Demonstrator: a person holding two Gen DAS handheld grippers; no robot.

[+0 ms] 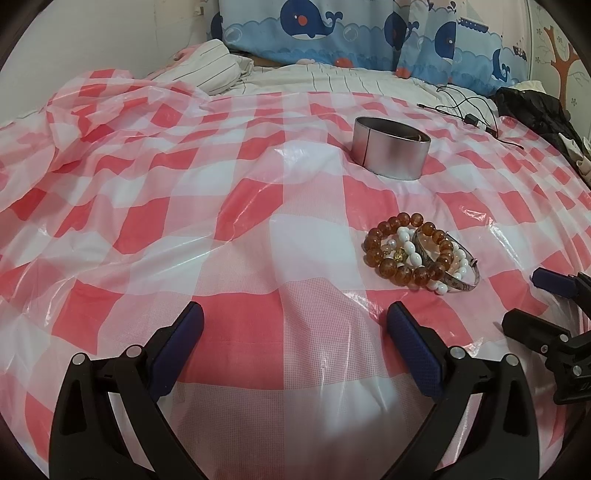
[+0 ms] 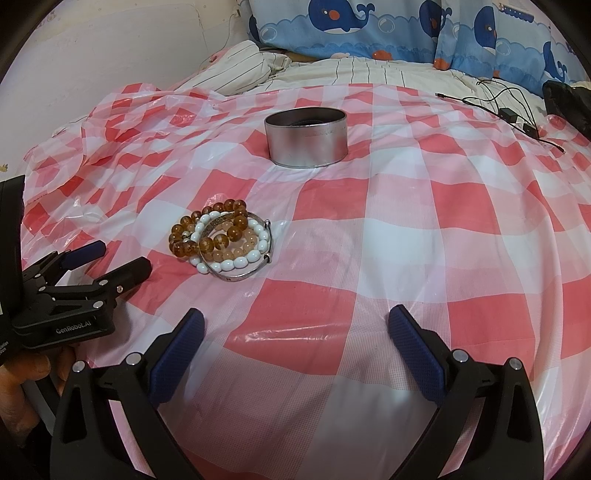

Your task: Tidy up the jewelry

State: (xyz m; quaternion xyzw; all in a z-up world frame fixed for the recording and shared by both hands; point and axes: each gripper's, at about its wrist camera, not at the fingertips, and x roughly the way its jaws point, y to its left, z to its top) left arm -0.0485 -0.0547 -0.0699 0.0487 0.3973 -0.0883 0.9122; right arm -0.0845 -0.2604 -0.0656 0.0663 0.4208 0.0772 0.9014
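Observation:
A pile of bracelets lies on the red-and-white checked plastic sheet: an amber bead bracelet [image 1: 376, 258] [image 2: 221, 240], a white bead bracelet [image 1: 410, 247] [image 2: 236, 263] and a silver bangle [image 1: 463, 284] [image 2: 242, 274], overlapping one another. Behind them stands a round silver tin [image 1: 389, 149] [image 2: 306, 139], without a lid. My left gripper [image 1: 295, 321] is open, low over the sheet, with the pile ahead to its right. My right gripper [image 2: 295, 325] is open too, with the pile ahead to its left. Nothing is between either pair of fingers.
The checked sheet [image 1: 229, 229] covers a bed. Whale-print pillows [image 2: 351, 26] and a striped quilt [image 1: 218, 64] lie at the back. A black cable [image 2: 517, 107] and dark cloth [image 1: 532, 110] sit at the back right. A hand [image 2: 22, 384] holds the left gripper.

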